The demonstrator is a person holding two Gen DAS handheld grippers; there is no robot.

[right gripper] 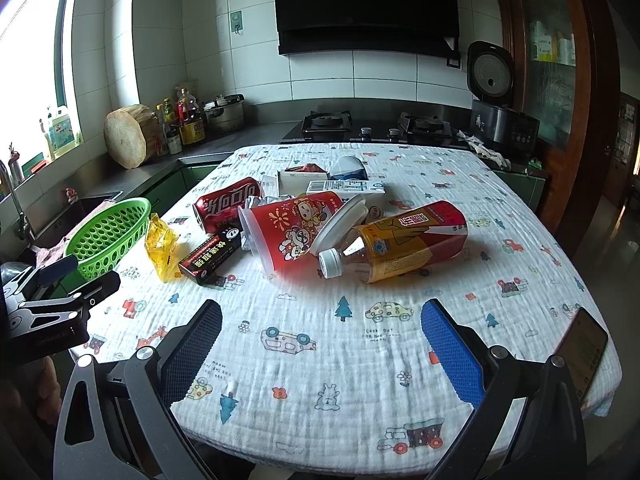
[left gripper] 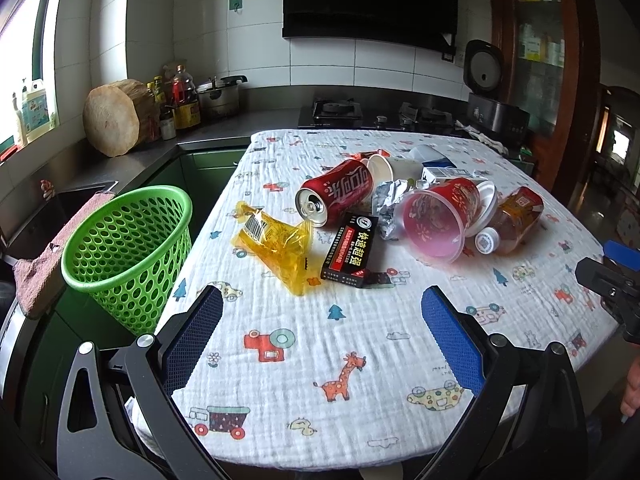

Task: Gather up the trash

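Observation:
Trash lies in a heap mid-table: a red cola can on its side, a yellow wrapper, a black-and-red box, crumpled foil, a red plastic cup with a white lid, and a tea bottle. A green perforated basket stands off the table's left edge. My left gripper is open near the front edge, well short of the heap. My right gripper is open too, with nothing between its fingers.
The table wears a white cloth with cartoon prints. A phone lies at its right front corner. White cartons sit behind the heap. Beyond are a counter with bottles, a wooden block, a stove and a rice cooker.

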